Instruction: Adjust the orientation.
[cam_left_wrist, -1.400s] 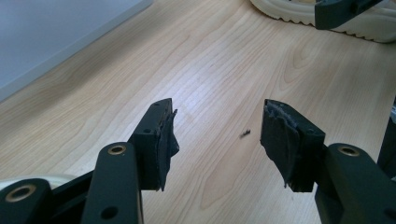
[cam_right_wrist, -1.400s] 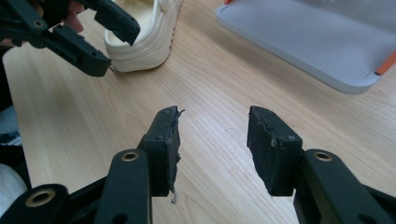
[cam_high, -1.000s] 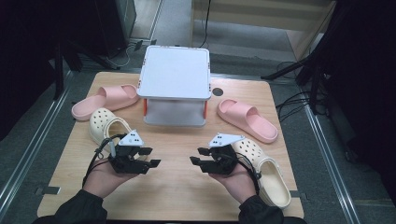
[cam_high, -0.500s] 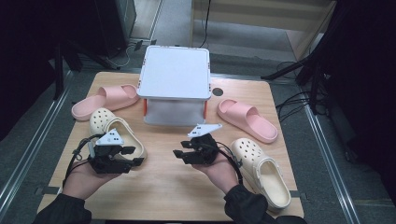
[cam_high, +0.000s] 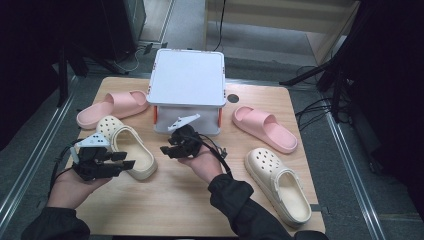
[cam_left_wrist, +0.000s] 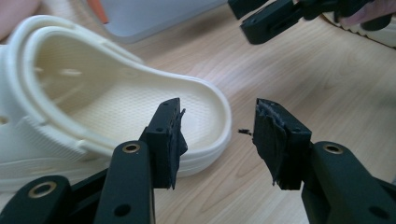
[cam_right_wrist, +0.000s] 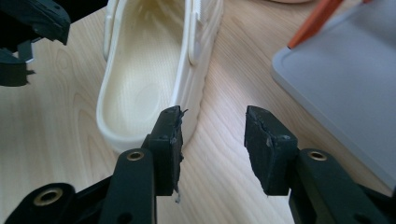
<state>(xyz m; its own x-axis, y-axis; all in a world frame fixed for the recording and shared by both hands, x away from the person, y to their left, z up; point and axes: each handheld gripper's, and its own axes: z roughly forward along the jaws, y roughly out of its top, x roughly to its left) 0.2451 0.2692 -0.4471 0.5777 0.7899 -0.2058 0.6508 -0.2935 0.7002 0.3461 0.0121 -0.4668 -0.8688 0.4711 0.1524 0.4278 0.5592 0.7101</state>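
Work in hand: both grippers converge on the left clog (cam_high: 127, 150), which lies on the table (cam_high: 200, 210) at front left, heel toward the centre, sole down.
Left gripper (cam_high: 120, 161): jaws spread and just been closing; nothing between them. In the left gripper view the clog's heel rim sits just beyond the left jaw, apart from it.
Right gripper (cam_high: 167, 148): jaws spread, just been closing a little, empty. It points left toward the clog's heel; in the right gripper view the clog's side wall lies just past the left jaw.
Risk, collision: the two grippers approach the same heel from opposite sides; jaw tips could strike each other.
Risk, slip: the rim is thick and rounded; a shallow pinch would likely slide off or tip the clog.
Risk, push: a closing jaw outside the rim may shove the clog toward the pink slide (cam_high: 112, 107) just behind it.
Box (cam_high: 187, 92): near the right gripper's back; whether its plate clears the box front is hard to judge from above.
Open room: bare wood between clog and right clog (cam_high: 280, 182); front edge near the forearms.
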